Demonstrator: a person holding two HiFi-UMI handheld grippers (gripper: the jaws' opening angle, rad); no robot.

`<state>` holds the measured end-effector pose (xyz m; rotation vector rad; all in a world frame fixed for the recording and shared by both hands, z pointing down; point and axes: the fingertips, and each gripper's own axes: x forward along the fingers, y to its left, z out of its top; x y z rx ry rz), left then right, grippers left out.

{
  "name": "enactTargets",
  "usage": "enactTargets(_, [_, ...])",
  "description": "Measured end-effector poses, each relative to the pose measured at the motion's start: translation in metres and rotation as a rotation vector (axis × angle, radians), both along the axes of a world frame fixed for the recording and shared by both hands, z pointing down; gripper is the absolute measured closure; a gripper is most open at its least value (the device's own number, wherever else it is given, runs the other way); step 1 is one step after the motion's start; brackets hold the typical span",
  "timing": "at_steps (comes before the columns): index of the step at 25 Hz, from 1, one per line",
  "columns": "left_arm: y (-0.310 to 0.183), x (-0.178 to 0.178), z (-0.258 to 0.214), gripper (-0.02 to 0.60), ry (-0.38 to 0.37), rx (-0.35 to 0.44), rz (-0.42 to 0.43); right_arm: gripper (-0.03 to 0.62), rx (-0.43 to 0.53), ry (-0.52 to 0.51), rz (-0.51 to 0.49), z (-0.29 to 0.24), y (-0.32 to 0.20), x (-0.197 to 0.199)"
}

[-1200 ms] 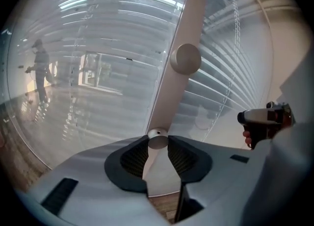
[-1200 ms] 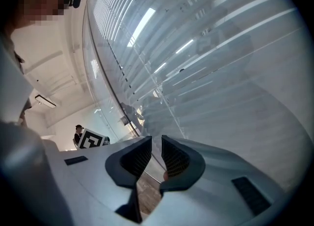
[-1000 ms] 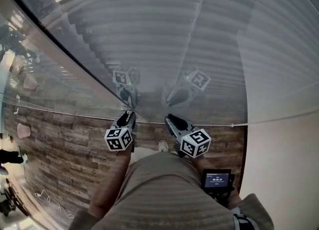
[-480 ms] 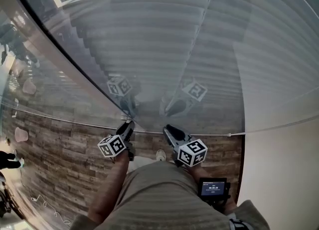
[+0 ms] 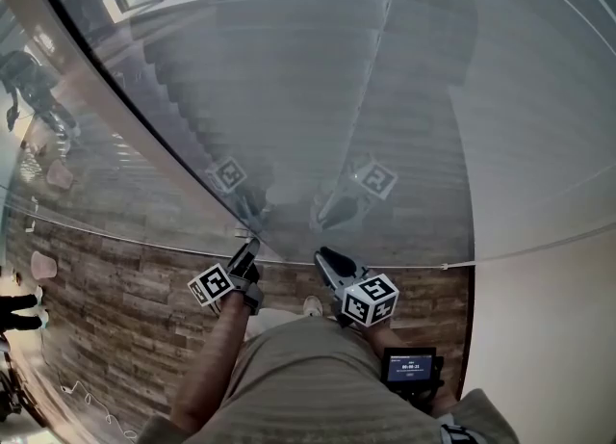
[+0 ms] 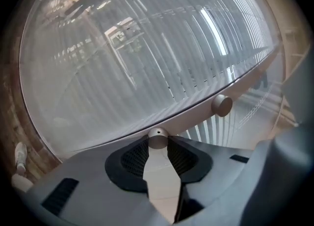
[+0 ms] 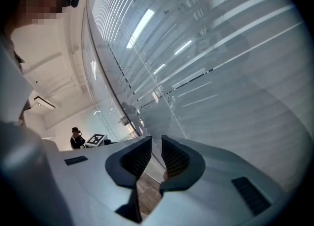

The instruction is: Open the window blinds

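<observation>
grey knob in left gripper

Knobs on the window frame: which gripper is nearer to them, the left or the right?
Left. The left gripper grips one knob between its pads, with the second knob just beyond. The right gripper points at the glass alongside, jaws apart, holding nothing.
</observation>
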<state>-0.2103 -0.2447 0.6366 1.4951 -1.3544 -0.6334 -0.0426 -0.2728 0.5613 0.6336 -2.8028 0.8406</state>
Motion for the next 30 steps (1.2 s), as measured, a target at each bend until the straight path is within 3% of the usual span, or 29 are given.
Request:
enactTargets(3, [-0.002,0.004,-0.008,0.448,0.121,0.063,-0.013,0.542,0.010,-0.002,-0.008,-0.003,0.002,0.001])
enactTargets(10, [-0.001,-0.001,-0.004,0.448,0.327,0.107,-0.048,0.542,0.017,-0.005,-0.012,-0.005,0.001,0.000])
enactTargets(17, [-0.001,-0.005,-0.007,0.448,0.613,0.176,-0.160,0.542,0.016,-0.003,-0.020,-0.012,0.000,-0.003])
enactTargets(19, [-0.003,-0.007,-0.015,0.448,0.629,0.189,-0.178,0.542,0.013,-0.002,-0.021,-0.019,-0.001,-0.006])
enactTargets(20, [-0.004,-0.008,-0.018,0.448,0.584,0.185,-0.175,0.542,0.012,-0.001,-0.023,-0.021,-0.001,-0.007])
enactTargets(21, [-0.005,-0.010,-0.019,0.446,0.485,0.169,-0.164,0.542,0.011,0.000,-0.025,-0.022,-0.001,-0.007])
enactTargets(22, [-0.005,-0.011,-0.020,0.418,0.340,0.142,-0.142,0.542,0.011,0.001,-0.026,-0.023,-0.001,-0.007])
enactTargets(25, [-0.003,-0.016,-0.024,0.373,-0.185,0.028,-0.047,0.542,0.006,0.002,-0.030,-0.021,0.001,-0.007])
enactTargets(27, [-0.001,-0.017,-0.027,0.371,-0.520,-0.037,0.032,0.542,0.001,0.001,-0.031,-0.020,0.002,-0.007])
enactTargets(29, [-0.001,-0.012,-0.029,0.371,-0.785,-0.095,0.097,0.542,0.000,0.002,-0.028,-0.020,0.002,-0.007])
enactTargets(30, [-0.002,-0.009,-0.029,0.371,-0.881,-0.122,0.120,0.542,0.000,0.002,-0.027,-0.020,0.002,-0.007])
